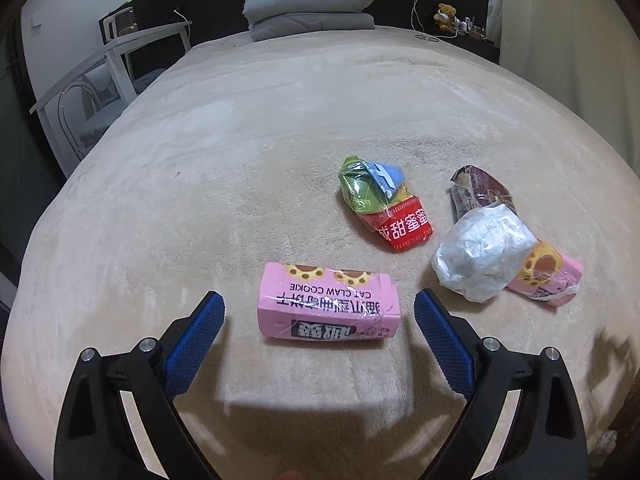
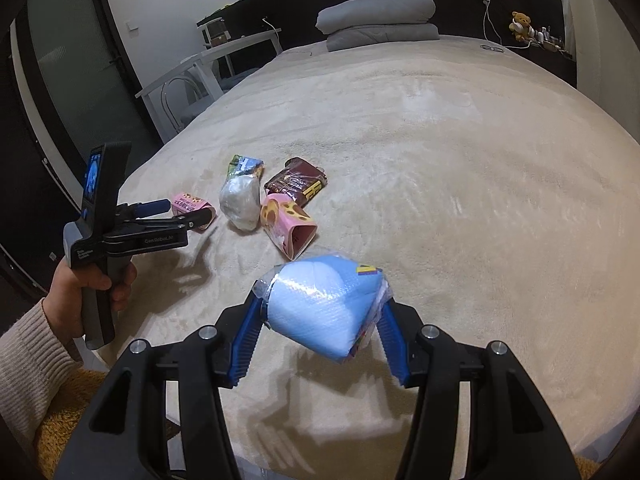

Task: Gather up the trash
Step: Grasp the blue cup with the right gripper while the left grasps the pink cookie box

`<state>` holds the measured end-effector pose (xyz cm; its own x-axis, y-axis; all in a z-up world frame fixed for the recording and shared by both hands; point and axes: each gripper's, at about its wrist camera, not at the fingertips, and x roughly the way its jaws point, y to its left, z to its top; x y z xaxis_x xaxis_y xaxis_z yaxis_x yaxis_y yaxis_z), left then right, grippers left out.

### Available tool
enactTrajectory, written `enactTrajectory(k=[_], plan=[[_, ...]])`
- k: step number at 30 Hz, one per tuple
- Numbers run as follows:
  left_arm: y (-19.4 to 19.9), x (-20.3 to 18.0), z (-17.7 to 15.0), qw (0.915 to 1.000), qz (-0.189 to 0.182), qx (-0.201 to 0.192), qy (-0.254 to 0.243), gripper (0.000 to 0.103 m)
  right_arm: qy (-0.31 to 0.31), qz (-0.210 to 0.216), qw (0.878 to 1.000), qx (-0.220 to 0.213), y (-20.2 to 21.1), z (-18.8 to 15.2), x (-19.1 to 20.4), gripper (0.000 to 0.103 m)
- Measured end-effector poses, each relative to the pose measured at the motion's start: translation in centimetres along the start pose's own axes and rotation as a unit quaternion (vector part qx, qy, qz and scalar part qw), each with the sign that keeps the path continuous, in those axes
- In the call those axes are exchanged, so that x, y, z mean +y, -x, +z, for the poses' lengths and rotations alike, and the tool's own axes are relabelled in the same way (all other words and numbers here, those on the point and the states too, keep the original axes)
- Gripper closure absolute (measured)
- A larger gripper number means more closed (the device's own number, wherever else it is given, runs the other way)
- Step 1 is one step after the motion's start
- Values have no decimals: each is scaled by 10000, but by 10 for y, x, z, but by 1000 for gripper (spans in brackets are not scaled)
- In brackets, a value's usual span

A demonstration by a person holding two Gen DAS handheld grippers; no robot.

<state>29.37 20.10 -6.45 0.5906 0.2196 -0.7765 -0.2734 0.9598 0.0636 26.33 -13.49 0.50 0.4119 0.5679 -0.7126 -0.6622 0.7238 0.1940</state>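
Observation:
On the beige bed cover (image 1: 240,140) lies a pink cookie box (image 1: 328,304). My left gripper (image 1: 319,296) is open, with one blue pad on each side of the box and neither touching it. From the right wrist view, the left gripper (image 2: 190,208) is held by a hand (image 2: 92,280) over that pink box (image 2: 186,200). My right gripper (image 2: 322,300) is shut on a light blue plastic-wrapped pack (image 2: 320,324), which is lifted above the cover. Nearby lie a red and green wrapper (image 1: 384,208), a white crumpled bag (image 1: 484,256), a second pink box (image 1: 548,276) and a dark brown wrapper (image 1: 484,192).
A folded grey blanket (image 1: 310,4) rests at the head of the bed. A white table and a clear chair (image 1: 112,60) stand beside the bed on the left. A teddy bear (image 1: 446,14) and small items sit on the dark shelf at the back right.

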Motion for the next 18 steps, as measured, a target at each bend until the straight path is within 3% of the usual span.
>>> enactTrajectory(k=[1, 3, 4, 9, 18], plan=[[-2, 0, 1, 10000, 10, -6, -3, 11, 10, 11, 10000, -6, 1, 1, -1, 50], [-4, -1, 1, 10000, -22, 8, -21, 36, -5, 52, 10000, -8, 0, 2, -4, 50], [-5, -1, 1, 10000, -8, 34, -34, 41, -11, 68, 10000, -9, 0, 2, -6, 50], [-5, -5, 1, 9998, 106, -12, -181, 41, -259, 303, 9992, 95, -3, 2, -17, 50], [2, 1, 1, 9999, -66, -66, 66, 41, -84, 150, 9998, -39, -1, -2, -17, 50]])
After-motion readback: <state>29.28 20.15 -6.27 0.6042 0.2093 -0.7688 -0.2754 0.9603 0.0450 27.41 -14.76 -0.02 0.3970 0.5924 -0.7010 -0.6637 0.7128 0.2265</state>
